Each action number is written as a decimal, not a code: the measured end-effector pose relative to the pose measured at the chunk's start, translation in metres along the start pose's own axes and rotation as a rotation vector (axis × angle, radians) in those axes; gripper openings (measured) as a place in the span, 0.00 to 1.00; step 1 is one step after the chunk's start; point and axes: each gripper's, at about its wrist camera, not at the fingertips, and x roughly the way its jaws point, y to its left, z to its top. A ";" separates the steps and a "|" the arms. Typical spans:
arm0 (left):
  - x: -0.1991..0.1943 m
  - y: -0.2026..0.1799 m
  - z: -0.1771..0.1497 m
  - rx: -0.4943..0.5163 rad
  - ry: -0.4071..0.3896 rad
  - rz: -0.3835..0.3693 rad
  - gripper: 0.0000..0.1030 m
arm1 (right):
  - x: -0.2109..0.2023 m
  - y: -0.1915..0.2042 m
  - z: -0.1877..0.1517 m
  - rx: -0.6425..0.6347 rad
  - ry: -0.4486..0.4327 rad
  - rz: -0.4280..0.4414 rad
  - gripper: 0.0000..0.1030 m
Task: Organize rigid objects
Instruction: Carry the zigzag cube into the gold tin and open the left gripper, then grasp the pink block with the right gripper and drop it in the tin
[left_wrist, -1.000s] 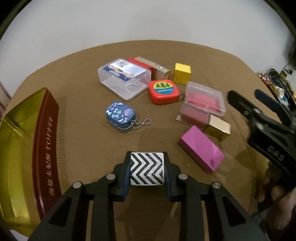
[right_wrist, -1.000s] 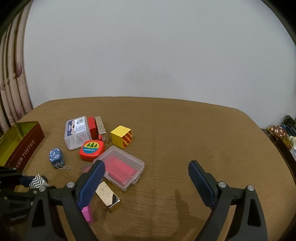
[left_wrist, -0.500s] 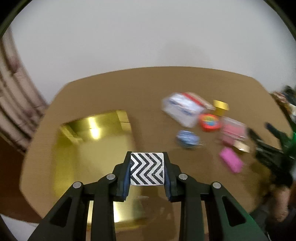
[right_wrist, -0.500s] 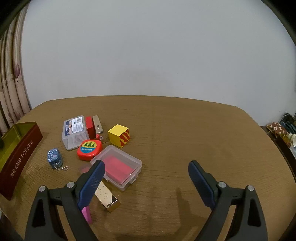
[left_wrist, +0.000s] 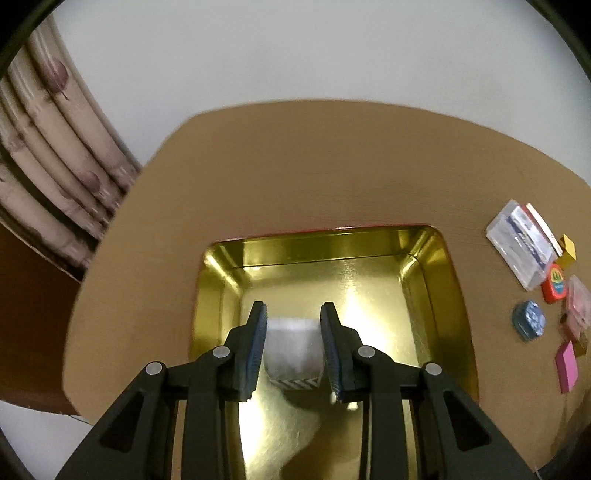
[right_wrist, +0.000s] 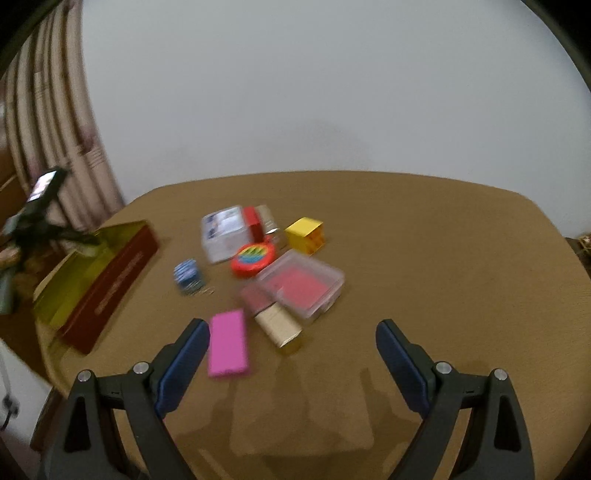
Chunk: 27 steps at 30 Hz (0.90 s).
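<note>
Now over the gold tin (left_wrist: 436, 280) by the table's (left_wrist: 332, 166) left edge, no longer over the pile of small things. Carried across: the zigzag cube (left_wrist: 293, 354), pinched tight in the left gripper (left_wrist: 293, 347) and hanging just above the shiny bottom. Nearly put away, only letting go left, probably. Pointing steeply down into the tin. Right gripper (right_wrist: 291, 354) spread wide and empty, tipped down toward the pink block (right_wrist: 227, 343) near the front edge, likely next.

Beside my one gold tin (right_wrist: 94, 275), I count two clear boxes (right_wrist: 304, 286), two cubes (right_wrist: 306, 235), one pink block (right_wrist: 227, 343), one tape measure (right_wrist: 255, 259).
</note>
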 end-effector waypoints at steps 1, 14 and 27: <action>0.008 0.003 0.000 0.001 0.005 0.004 0.26 | -0.003 0.003 -0.002 -0.006 0.021 0.033 0.91; -0.042 0.007 -0.024 -0.044 -0.121 -0.005 0.50 | 0.033 0.050 0.006 -0.043 0.209 0.210 0.91; -0.103 0.017 -0.161 -0.211 -0.057 -0.147 0.65 | 0.082 0.053 0.011 -0.062 0.366 0.147 0.47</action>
